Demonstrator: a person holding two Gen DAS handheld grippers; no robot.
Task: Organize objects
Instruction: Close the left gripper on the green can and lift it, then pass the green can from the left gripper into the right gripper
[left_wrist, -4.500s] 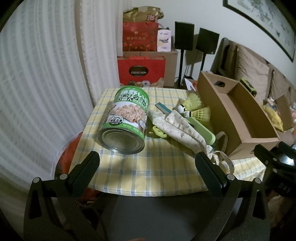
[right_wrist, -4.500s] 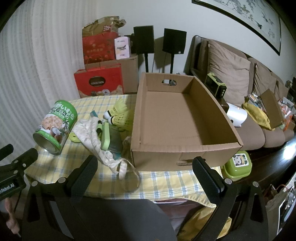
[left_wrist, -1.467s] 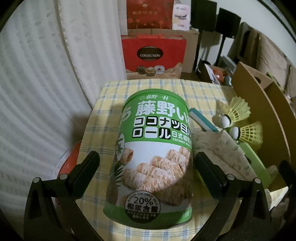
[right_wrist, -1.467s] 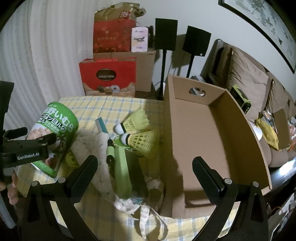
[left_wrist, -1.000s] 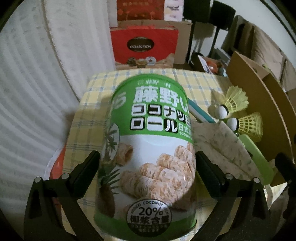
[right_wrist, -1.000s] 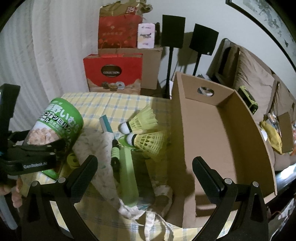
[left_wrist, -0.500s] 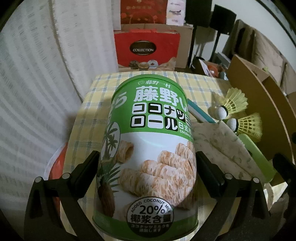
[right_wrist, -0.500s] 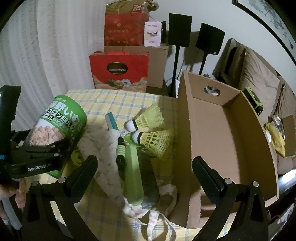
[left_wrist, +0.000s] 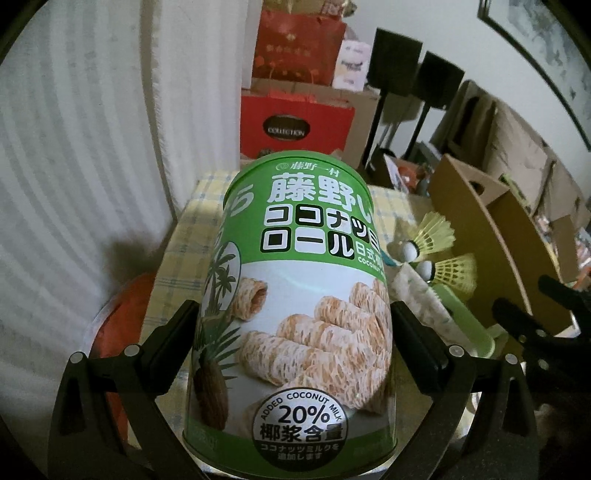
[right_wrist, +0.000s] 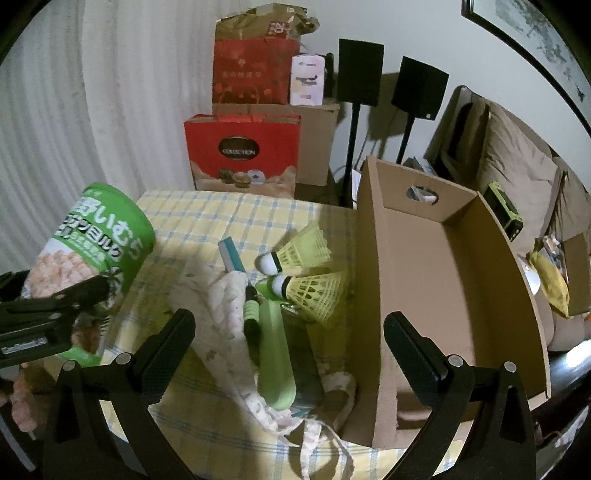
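My left gripper (left_wrist: 293, 332) is shut on a green coconut-roll can (left_wrist: 295, 280) and holds it tilted above the yellow checked tablecloth (right_wrist: 207, 214). The can also shows in the right wrist view (right_wrist: 92, 254), at the left, clamped by the left gripper (right_wrist: 48, 314). My right gripper (right_wrist: 288, 336) is open and empty above a floral cloth bag (right_wrist: 218, 314), a green case (right_wrist: 275, 354) and two yellow shuttlecocks (right_wrist: 306, 273). An open, empty cardboard box (right_wrist: 443, 280) stands to their right.
Red gift bags (right_wrist: 243, 155) and cartons stand behind the table, with two speakers on stands (right_wrist: 360, 74). A sofa with cushions (right_wrist: 517, 162) lies right of the box. A white curtain (left_wrist: 74, 147) hangs at the left.
The left gripper has closed on the can and lifted it off the table, tilting it more upright. The right gripper has edged closer over the cloth bag and shuttlecocks.
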